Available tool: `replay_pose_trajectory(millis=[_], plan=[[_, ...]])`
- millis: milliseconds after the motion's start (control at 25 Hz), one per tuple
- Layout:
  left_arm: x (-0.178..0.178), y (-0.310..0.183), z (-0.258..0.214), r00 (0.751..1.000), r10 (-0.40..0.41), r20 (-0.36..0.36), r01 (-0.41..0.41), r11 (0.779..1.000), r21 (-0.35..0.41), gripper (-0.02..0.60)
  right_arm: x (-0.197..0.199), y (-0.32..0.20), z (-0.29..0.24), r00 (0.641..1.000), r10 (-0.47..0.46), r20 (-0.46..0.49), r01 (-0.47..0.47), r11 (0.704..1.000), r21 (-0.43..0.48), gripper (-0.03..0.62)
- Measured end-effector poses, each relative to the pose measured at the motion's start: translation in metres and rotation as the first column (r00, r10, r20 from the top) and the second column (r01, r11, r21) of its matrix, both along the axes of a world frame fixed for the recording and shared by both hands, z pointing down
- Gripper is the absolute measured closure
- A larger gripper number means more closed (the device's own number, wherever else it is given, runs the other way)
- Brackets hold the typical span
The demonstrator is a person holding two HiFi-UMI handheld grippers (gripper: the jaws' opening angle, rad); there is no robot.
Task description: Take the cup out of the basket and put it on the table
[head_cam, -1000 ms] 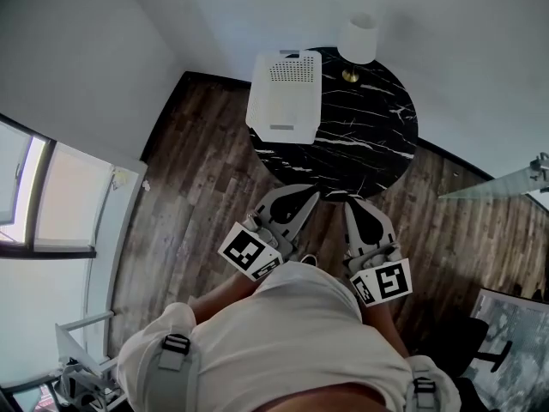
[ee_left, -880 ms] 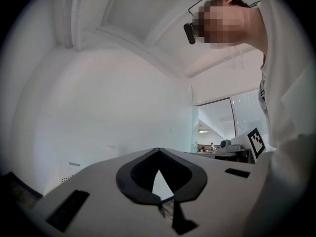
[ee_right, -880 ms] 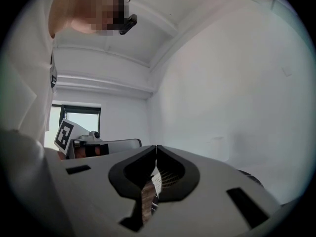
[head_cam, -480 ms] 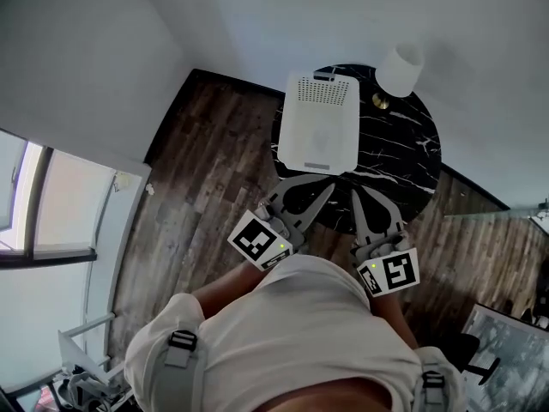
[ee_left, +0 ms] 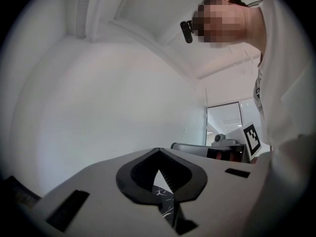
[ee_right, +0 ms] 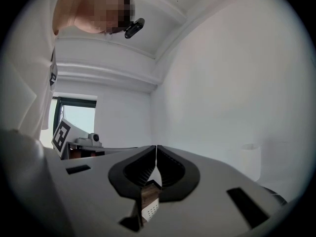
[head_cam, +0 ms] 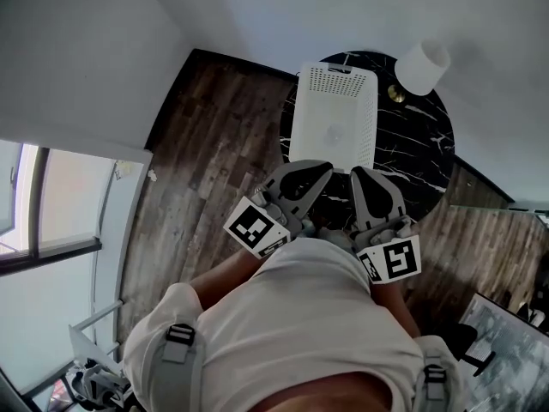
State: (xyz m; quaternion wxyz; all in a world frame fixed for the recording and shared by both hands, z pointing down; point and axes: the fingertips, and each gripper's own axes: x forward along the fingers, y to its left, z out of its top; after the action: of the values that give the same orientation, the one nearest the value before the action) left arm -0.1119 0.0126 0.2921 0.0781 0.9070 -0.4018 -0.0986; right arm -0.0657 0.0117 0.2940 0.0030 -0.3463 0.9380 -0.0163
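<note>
**Head view, nearest the camera.** The person's white shirt (head_cam: pixel 300 333) is filling the lower frame, with both forearms reaching forward. The left gripper (head_cam: pixel 325 167) and the right gripper (head_cam: pixel 359 172) are hanging side by side just beyond the torso. Each is turning a marker cube (head_cam: pixel 256 227) toward the camera. In this view their tips are lying just short of the basket's near wall.

**Left gripper.** In its own view the two jaws are meeting at the tip and nothing is sitting between the pads. Only a sliver of marbled tabletop is showing through the gap behind them.

**Right gripper.** Its jaws are likewise pressing together along a thin seam and holding nothing. A strip of wood and a perforated white wall are showing through the opening below the seam.

**Beyond the tips.** The round black marble table (head_cam: pixel 425 157) is carrying a white perforated basket (head_cam: pixel 302 114), which is standing upright just ahead of both grippers. A pale round form, seemingly the cup (head_cam: pixel 334 133), is lying on the basket's floor, apart from both grippers.

**Farther back.** A lamp (head_cam: pixel 423 65) with a white shade is standing on the table near the basket's far right corner. Dark wooden floor (head_cam: pixel 214 144) is surrounding the table. A window (head_cam: pixel 51 200) is showing at the left, and white walls are closing the far side.
</note>
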Motion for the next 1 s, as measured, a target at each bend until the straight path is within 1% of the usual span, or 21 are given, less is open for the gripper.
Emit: replay_pose_trajectory(millis=[120, 240, 400, 520, 640, 800, 880, 920, 1000], plan=[[0.009, -0.011, 0.000, 1.000, 0.010, 0.023, -0.010, 1.000, 0.003, 0.577, 0.013, -0.012, -0.002, 1.000, 0.022, 0.013, -0.022, 1.000, 0.013, 0.583], [0.020, -0.021, 0.000, 0.999, 0.003, 0.054, -0.004, 1.000, 0.015, 0.576, 0.029, -0.023, -0.003, 0.999, 0.031, 0.031, -0.031, 0.999, 0.027, 0.583], [0.028, -0.036, 0.005, 0.997, -0.021, 0.068, 0.022, 1.000, -0.010, 0.577, 0.054, -0.043, -0.010, 0.998, 0.041, 0.046, -0.043, 0.998, 0.055, 0.583], [0.032, -0.047, 0.010, 0.996, -0.038, 0.085, 0.040, 0.999, -0.024, 0.576, 0.065, -0.056, -0.006, 0.999, 0.030, 0.030, -0.031, 0.998, 0.059, 0.583], [0.036, -0.058, 0.024, 0.991, -0.029, 0.133, 0.035, 0.999, -0.042, 0.576, 0.060, -0.066, 0.012, 0.999, -0.024, -0.049, 0.025, 0.999, 0.035, 0.583], [0.028, -0.074, 0.056, 0.977, -0.009, 0.212, 0.026, 0.997, -0.079, 0.576, 0.036, -0.080, 0.042, 0.977, -0.111, -0.182, 0.112, 0.994, -0.006, 0.582], [0.022, -0.080, 0.080, 0.964, 0.001, 0.264, 0.032, 0.992, -0.120, 0.577, 0.025, -0.086, 0.064, 0.955, -0.156, -0.253, 0.148, 0.988, -0.049, 0.577], [0.018, -0.083, 0.095, 0.956, 0.008, 0.292, 0.037, 0.988, -0.151, 0.576, 0.019, -0.088, 0.078, 0.938, -0.183, -0.293, 0.168, 0.983, -0.073, 0.565], [0.011, -0.088, 0.123, 0.943, 0.028, 0.332, 0.048, 0.974, -0.220, 0.577, 0.008, -0.093, 0.108, 0.891, -0.242, -0.385, 0.210, 0.970, -0.122, 0.515]])
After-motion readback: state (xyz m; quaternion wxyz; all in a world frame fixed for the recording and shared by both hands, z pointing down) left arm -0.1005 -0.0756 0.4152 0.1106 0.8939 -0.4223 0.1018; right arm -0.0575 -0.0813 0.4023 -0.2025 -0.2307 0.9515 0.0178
